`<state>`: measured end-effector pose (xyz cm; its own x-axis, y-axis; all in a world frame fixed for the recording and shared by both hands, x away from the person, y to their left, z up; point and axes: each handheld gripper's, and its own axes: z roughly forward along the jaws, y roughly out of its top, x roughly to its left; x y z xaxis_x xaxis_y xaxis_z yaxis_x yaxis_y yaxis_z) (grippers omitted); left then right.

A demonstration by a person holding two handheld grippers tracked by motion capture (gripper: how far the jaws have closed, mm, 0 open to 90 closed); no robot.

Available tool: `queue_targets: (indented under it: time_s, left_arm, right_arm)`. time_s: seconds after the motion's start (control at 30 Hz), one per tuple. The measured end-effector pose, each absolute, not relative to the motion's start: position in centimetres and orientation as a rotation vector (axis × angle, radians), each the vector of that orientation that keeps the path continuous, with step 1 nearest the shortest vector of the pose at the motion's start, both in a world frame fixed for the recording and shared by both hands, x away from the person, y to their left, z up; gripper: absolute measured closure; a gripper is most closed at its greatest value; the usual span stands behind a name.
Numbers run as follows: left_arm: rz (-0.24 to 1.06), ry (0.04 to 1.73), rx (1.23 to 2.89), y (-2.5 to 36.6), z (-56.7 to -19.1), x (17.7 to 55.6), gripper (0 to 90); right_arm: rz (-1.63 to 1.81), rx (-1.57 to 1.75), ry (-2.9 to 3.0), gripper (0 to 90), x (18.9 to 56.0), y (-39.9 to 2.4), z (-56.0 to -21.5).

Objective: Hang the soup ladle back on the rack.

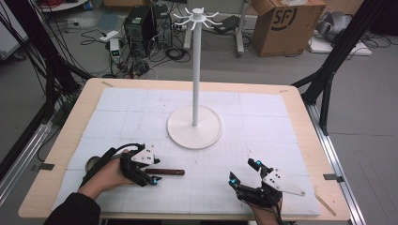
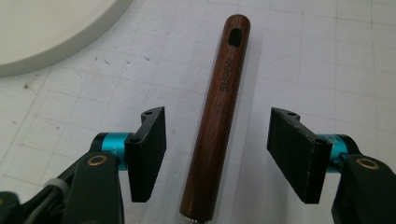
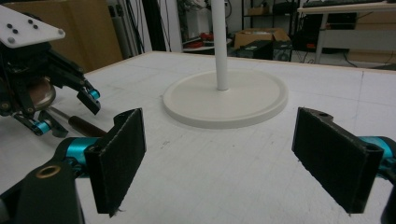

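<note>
**Jaws spread on both sides of the wooden handle**

Both jaws of the left gripper (image 2: 217, 154) stand apart, 1 on each side of the wooden handle (image 2: 217, 121), and neither pad touches the wood. No earlier moment is told here; the pads simply leave a gap on each side.

That handle lies flat on the white mat (image 1: 263, 117). In the left gripper view its long axis runs almost straight away from the camera, between the 2 jaws, with the rounded end and its oval hole at the far side and a metal collar at the near side. In the high view the handle (image 1: 170, 172) lies left to right across the mat, its free end pointing toward the right gripper (image 1: 244, 171).

The right gripper rests well apart, near the front edge of the mat, and its jaws are wide apart with nothing between them.

Behind the handle stands the white stand (image 1: 195, 126) with a round base and a tall pole.
</note>
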<state>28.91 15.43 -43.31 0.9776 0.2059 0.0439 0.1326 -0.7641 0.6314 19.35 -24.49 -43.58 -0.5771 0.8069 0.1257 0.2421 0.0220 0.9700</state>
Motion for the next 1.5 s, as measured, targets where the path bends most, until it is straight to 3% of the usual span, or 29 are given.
queue_targets:
  time_s: [0.67, 0.97, 1.23, 1.5]
  left_arm:
    - [0.010, 0.201, 2.628, 13.5, -43.5, 30.3, 46.8]
    - [0.024, 0.210, 2.663, 13.2, -43.1, 30.7, 68.6]
    - [0.063, 0.102, 2.782, 11.6, -42.5, 30.3, 74.1]
    - [0.058, 0.106, 2.738, 12.2, -42.5, 30.4, 74.4]
  right_arm:
    - [1.597, 1.065, 1.834, 16.4, 19.4, -24.5, -43.5]
    - [1.603, 1.075, 1.830, 16.4, 19.4, -24.6, -43.5]
    - [1.606, 1.084, 1.818, 16.5, 19.4, -24.8, -43.5]
    - [1.611, 1.082, 1.806, 16.4, 19.4, -25.0, -43.5]
